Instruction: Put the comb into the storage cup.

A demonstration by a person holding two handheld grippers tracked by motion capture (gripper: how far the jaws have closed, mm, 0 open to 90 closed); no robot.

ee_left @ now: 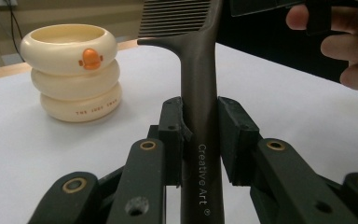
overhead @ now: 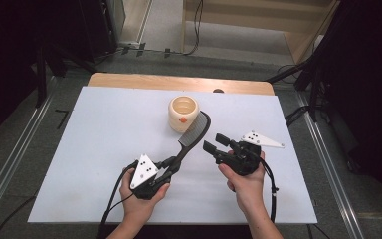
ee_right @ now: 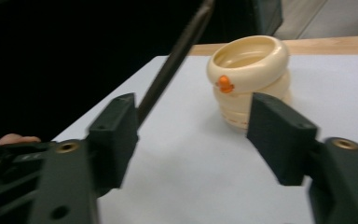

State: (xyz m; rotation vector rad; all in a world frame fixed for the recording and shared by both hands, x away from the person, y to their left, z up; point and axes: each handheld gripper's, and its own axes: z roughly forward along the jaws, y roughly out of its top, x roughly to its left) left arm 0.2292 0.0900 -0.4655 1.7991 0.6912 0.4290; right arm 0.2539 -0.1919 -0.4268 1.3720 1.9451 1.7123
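Comb (overhead: 194, 133), dark, long-handled, clamped by its handle in L gripper (overhead: 170, 164); in the left gripper view both pads press the handle's sides, "Creative Art" lettering readable on handle just below the pads. Comb off the table, angled up and away from L hand (overhead: 142, 191) toward the cup; toothed end sits near cup (overhead: 183, 113), teeth facing cup side. Contact between comb tip and cup: can't tell from high view.

Cup: cream, three stacked rings in shape, small orange mark on top ring, upright on white table sheet (overhead: 104, 129), toward far-centre of it. Empty inside as far as visible.

R gripper (overhead: 216, 143) held in R hand (overhead: 246, 179), just right of comb's shaft, not touching it. Jaws parted, nothing between the pads; right gripper view looks between them at cup and bare sheet, comb shaft passing behind its left pad. Grey three-cornered plates on top of both grippers, cables trailing back along forearms.

Wood table edge (overhead: 179, 82) shows beyond the sheet.
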